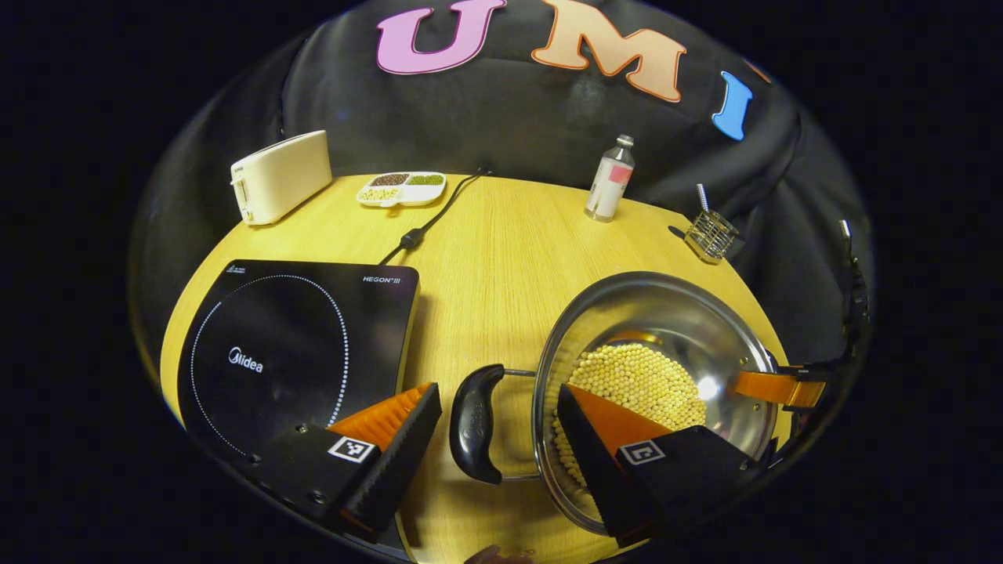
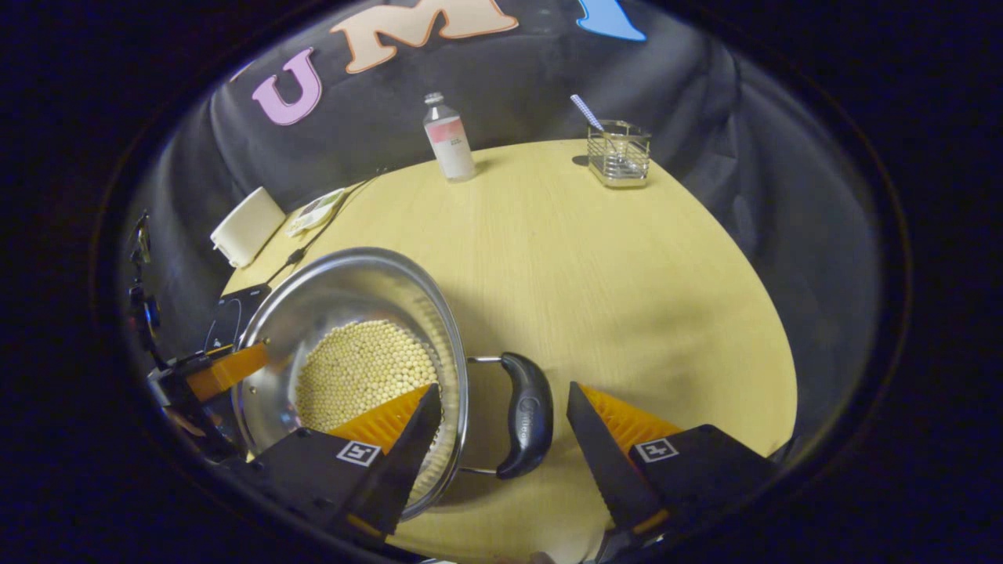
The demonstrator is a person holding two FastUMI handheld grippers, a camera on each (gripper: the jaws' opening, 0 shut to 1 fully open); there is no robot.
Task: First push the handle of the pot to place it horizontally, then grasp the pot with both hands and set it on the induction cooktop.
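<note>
A steel pot [image 1: 674,313] holding pale beans [image 1: 635,384] stands on the wooden table, right of the black induction cooktop [image 1: 290,352]. My left gripper [image 1: 497,389] is open and straddles the pot's black left handle [image 1: 474,423] and rim, one finger over the beans. In the right gripper view the pot [image 2: 353,290] sits at the left. My right gripper [image 2: 501,388] is open around the opposite black handle [image 2: 526,415], one finger inside the rim. Each view shows the other gripper across the pot. Both handles lie level, pointing sideways.
At the table's back stand a cream toaster [image 1: 280,176], a divided dish [image 1: 401,189] of beans, a small bottle [image 1: 610,180] and a wire holder [image 1: 711,233]. The cooktop's cord [image 1: 427,227] runs toward the back edge. Bare wood [image 2: 627,298] lies right of the pot.
</note>
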